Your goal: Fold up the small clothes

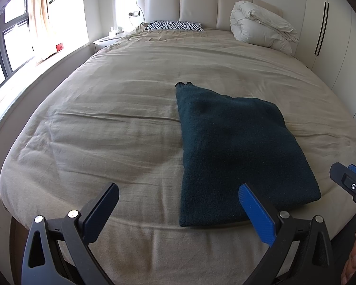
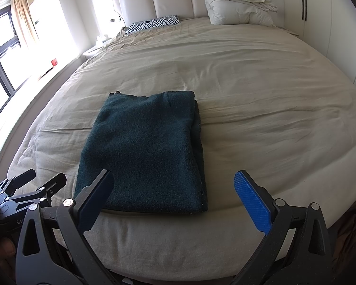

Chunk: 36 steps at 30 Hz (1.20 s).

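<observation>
A dark teal knit garment (image 1: 237,152) lies folded into a flat rectangle near the foot of the beige bed (image 1: 106,123). In the right wrist view the same folded garment (image 2: 147,152) lies just ahead, left of centre. My left gripper (image 1: 178,204) hovers open over the foot edge of the bed, its blue-padded finger above the garment's near edge, nothing between the fingers. My right gripper (image 2: 175,190) is open too, held above the garment's near edge and empty. Each gripper shows at the edge of the other's view: the right gripper (image 1: 351,182), the left gripper (image 2: 35,185).
A zebra-print pillow (image 1: 174,25) and a rolled white duvet (image 1: 261,28) lie at the padded headboard (image 1: 197,4). White wardrobe doors (image 1: 339,47) run along the right. A window (image 1: 9,33), a curtain and a nightstand (image 1: 106,40) are on the left.
</observation>
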Each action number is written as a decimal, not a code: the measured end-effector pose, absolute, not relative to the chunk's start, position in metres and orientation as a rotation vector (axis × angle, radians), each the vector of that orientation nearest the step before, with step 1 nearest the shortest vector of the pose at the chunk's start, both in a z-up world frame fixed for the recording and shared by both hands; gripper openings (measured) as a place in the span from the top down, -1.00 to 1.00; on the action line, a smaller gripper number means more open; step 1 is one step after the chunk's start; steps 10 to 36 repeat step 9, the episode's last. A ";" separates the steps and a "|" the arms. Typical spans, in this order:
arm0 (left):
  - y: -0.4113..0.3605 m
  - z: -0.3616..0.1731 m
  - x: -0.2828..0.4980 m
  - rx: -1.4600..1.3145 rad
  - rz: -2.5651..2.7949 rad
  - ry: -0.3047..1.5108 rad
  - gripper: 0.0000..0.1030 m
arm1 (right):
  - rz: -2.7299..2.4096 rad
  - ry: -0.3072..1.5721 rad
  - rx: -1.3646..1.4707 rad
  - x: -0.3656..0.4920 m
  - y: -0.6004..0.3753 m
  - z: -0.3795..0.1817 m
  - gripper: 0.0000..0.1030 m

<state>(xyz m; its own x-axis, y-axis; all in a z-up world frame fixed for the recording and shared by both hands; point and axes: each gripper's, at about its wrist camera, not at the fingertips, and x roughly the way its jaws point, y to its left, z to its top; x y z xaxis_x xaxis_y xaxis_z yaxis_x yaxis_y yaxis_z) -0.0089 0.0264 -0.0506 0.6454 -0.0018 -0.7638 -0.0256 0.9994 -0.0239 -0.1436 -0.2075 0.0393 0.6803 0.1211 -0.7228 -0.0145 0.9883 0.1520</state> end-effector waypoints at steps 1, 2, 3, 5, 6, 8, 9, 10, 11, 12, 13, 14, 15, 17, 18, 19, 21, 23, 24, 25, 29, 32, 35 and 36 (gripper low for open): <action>0.027 -0.051 -0.009 -0.033 0.014 0.870 -1.00 | 0.077 0.820 0.138 -0.144 -0.207 0.039 -1.00; 0.027 -0.051 -0.008 -0.034 0.013 0.871 -1.00 | 0.076 0.820 0.138 -0.145 -0.207 0.038 -1.00; 0.028 -0.052 -0.007 -0.036 0.012 0.872 -1.00 | 0.076 0.820 0.138 -0.144 -0.207 0.039 -1.00; 0.029 -0.052 -0.006 -0.035 0.008 0.873 -1.00 | 0.076 0.821 0.138 -0.144 -0.208 0.039 -1.00; 0.029 -0.052 -0.006 -0.034 0.007 0.871 -1.00 | 0.076 0.822 0.139 -0.144 -0.207 0.038 -1.00; 0.028 -0.052 -0.006 -0.031 0.004 0.867 -1.00 | 0.075 0.824 0.140 -0.145 -0.207 0.037 -1.00; 0.029 -0.051 -0.006 -0.033 0.004 0.867 -1.00 | 0.075 0.825 0.141 -0.145 -0.208 0.036 -1.00; 0.029 -0.051 -0.006 -0.033 0.004 0.867 -1.00 | 0.075 0.825 0.141 -0.145 -0.208 0.036 -1.00; 0.029 -0.051 -0.006 -0.033 0.004 0.867 -1.00 | 0.075 0.825 0.141 -0.145 -0.208 0.036 -1.00; 0.029 -0.051 -0.006 -0.033 0.004 0.867 -1.00 | 0.075 0.825 0.141 -0.145 -0.208 0.036 -1.00; 0.029 -0.051 -0.006 -0.033 0.004 0.867 -1.00 | 0.075 0.825 0.141 -0.145 -0.208 0.036 -1.00; 0.029 -0.051 -0.006 -0.033 0.004 0.867 -1.00 | 0.075 0.825 0.141 -0.145 -0.208 0.036 -1.00; 0.029 -0.051 -0.006 -0.033 0.004 0.867 -1.00 | 0.075 0.825 0.141 -0.145 -0.208 0.036 -1.00; 0.029 -0.051 -0.006 -0.033 0.004 0.867 -1.00 | 0.075 0.825 0.141 -0.145 -0.208 0.036 -1.00; 0.029 -0.051 -0.006 -0.033 0.004 0.867 -1.00 | 0.075 0.825 0.141 -0.145 -0.208 0.036 -1.00; 0.029 -0.051 -0.006 -0.033 0.004 0.867 -1.00 | 0.075 0.825 0.141 -0.145 -0.208 0.036 -1.00; 0.029 -0.051 -0.006 -0.033 0.004 0.867 -1.00 | 0.075 0.825 0.141 -0.145 -0.208 0.036 -1.00; 0.029 -0.051 -0.006 -0.033 0.004 0.867 -1.00 | 0.075 0.825 0.141 -0.145 -0.208 0.036 -1.00; 0.029 -0.051 -0.006 -0.033 0.004 0.867 -1.00 | 0.075 0.825 0.141 -0.145 -0.208 0.036 -1.00; 0.029 -0.051 -0.006 -0.033 0.004 0.867 -1.00 | 0.075 0.825 0.141 -0.145 -0.208 0.036 -1.00; 0.029 -0.051 -0.006 -0.033 0.004 0.867 -1.00 | 0.075 0.825 0.141 -0.145 -0.208 0.036 -1.00; 0.029 -0.051 -0.006 -0.033 0.004 0.867 -1.00 | 0.075 0.825 0.141 -0.145 -0.208 0.036 -1.00; 0.029 -0.051 -0.006 -0.033 0.004 0.867 -1.00 | 0.075 0.825 0.141 -0.145 -0.208 0.036 -1.00; 0.029 -0.051 -0.006 -0.033 0.004 0.867 -1.00 | 0.075 0.825 0.141 -0.145 -0.208 0.036 -1.00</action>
